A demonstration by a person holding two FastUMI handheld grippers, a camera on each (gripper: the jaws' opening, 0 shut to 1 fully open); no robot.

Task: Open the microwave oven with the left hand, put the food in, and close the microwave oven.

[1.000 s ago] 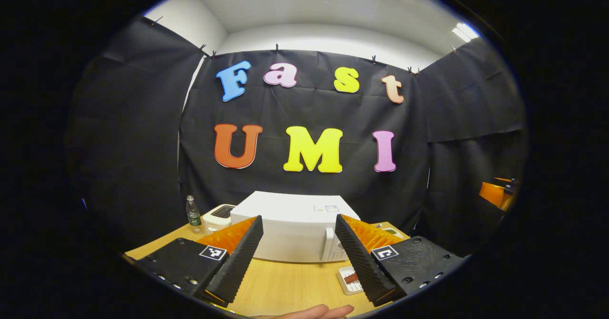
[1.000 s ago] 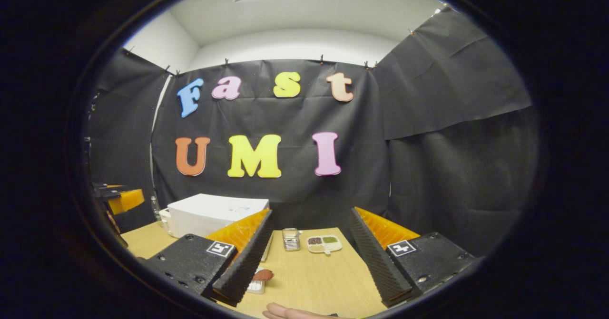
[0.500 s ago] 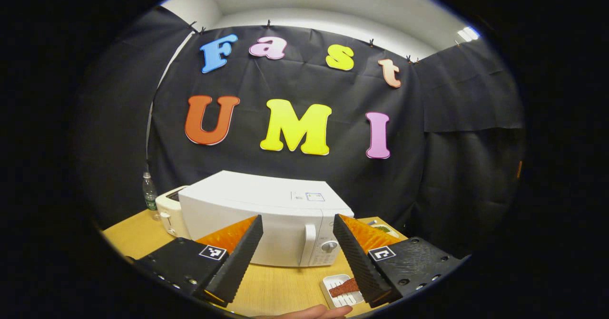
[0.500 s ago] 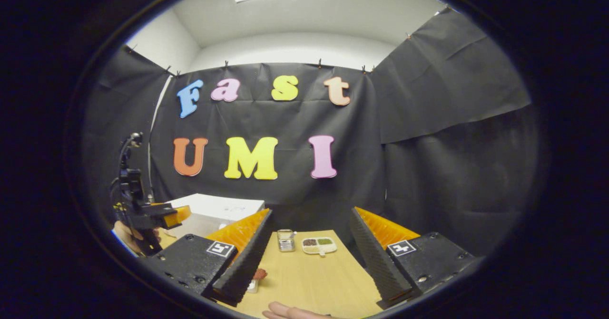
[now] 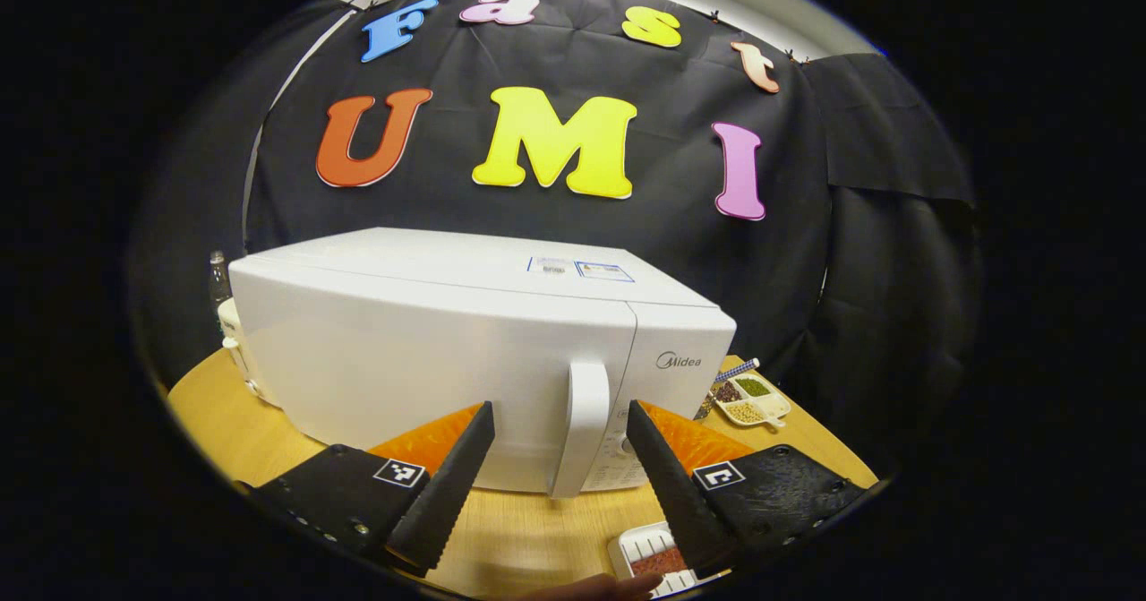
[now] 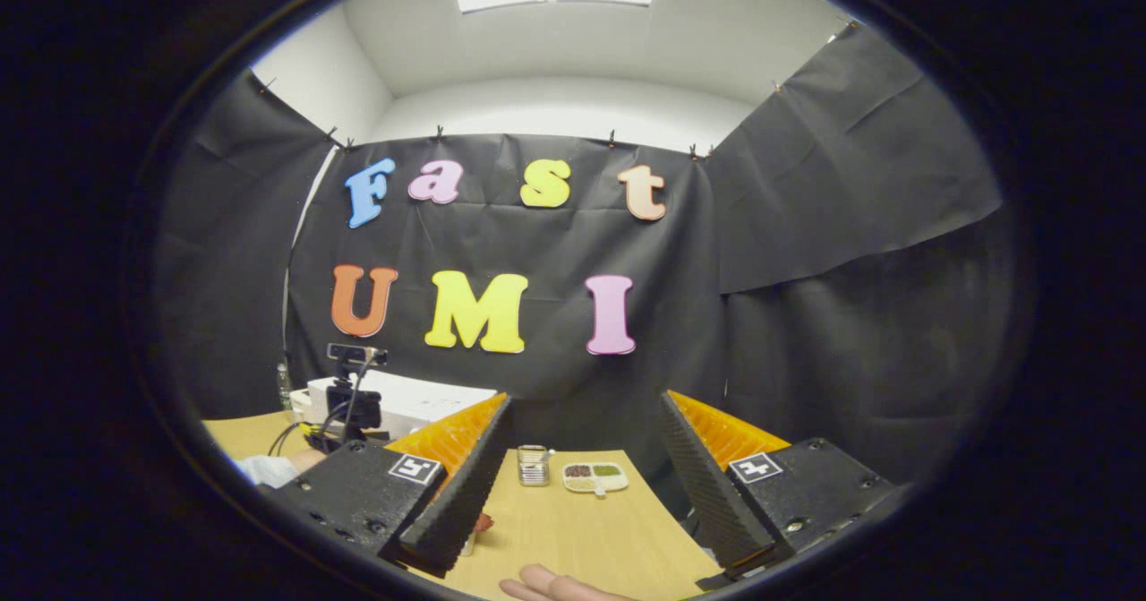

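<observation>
Straight ahead of the left gripper (image 5: 560, 476), between its spread, empty fingers, stands the upright handle (image 5: 580, 429) of the shut microwave (image 5: 430, 359), its long axis vertical. Food in a white tray (image 5: 646, 558) lies near, right of centre. Off to the right, the right gripper (image 6: 586, 493) hangs released, farther from the door.

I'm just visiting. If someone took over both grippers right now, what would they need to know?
Left gripper: open, empty, lined up on the door handle of the microwave, not touching it yet.
Right gripper: open, empty, above the table.
Food tray: on the table in front of the microwave.
Done: nothing; door closed.
Left: pull the door open, put the food in, close the door.
</observation>
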